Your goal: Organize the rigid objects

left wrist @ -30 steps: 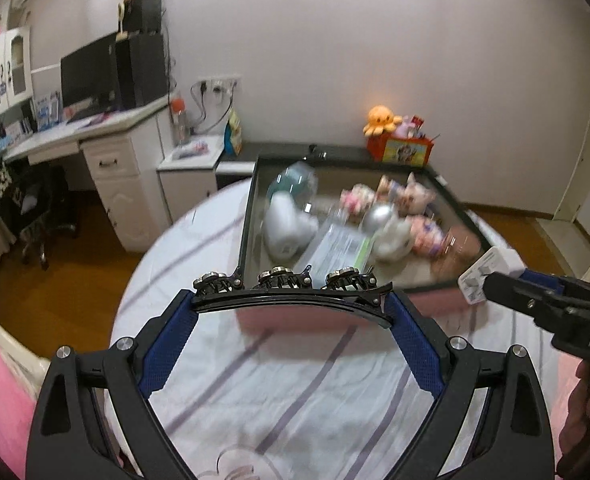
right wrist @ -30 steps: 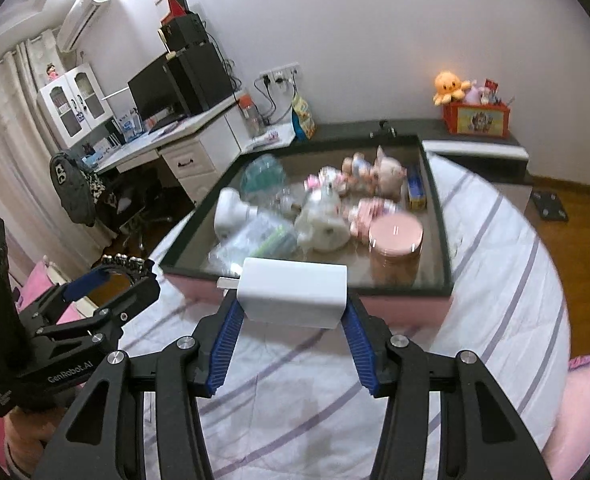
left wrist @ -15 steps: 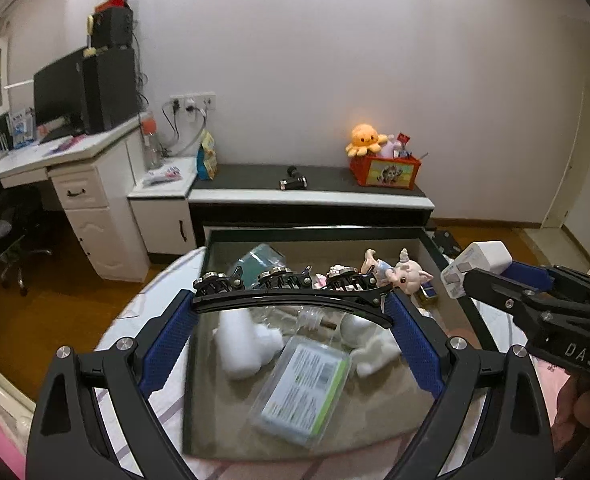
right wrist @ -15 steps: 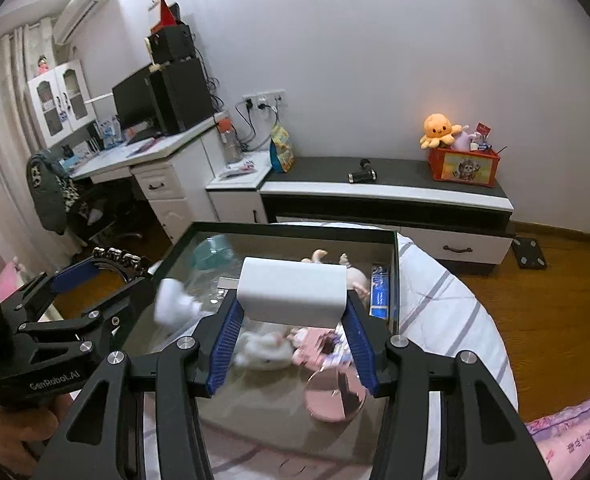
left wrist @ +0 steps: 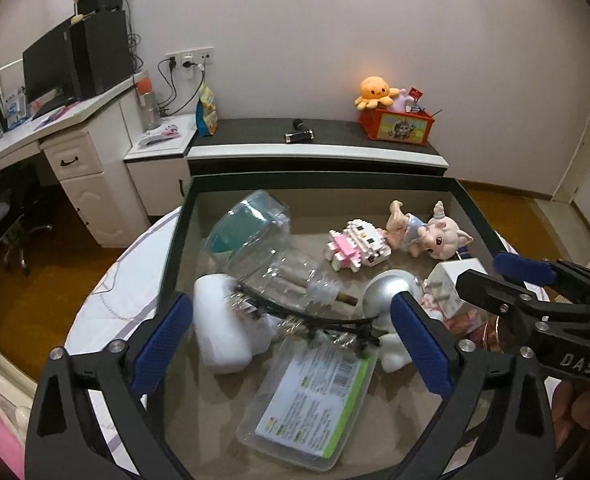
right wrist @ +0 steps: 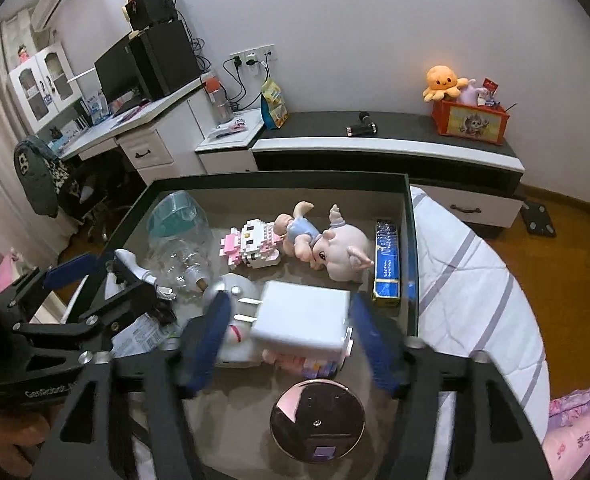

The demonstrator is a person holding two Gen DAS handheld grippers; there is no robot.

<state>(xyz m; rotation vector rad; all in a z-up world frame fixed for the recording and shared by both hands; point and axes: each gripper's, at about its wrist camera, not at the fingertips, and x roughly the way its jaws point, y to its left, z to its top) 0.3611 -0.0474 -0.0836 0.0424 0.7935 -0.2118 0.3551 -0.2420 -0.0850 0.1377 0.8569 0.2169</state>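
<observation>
A black hairband set with clear stones hangs blurred and tilted between the blue pads of my left gripper. Its jaws are opening and neither pad touches the band. Both grippers are over the dark-rimmed tray. In the right wrist view a white plug charger sits between the pads of my right gripper. Those jaws are opening too, with a gap on each side of the charger. The charger and right gripper show at the right of the left wrist view. The left gripper shows at the left of the right wrist view.
The tray holds a clear jar with a teal lid, a block toy, a pig figurine, a silver ball, a labelled plastic box, a blue box and a round mirror. Striped bedding lies around it.
Both grippers moved forward from the tray's near edge to over its contents. Both pairs of jaws widened, and the hairband and the charger came loose from the pads.
</observation>
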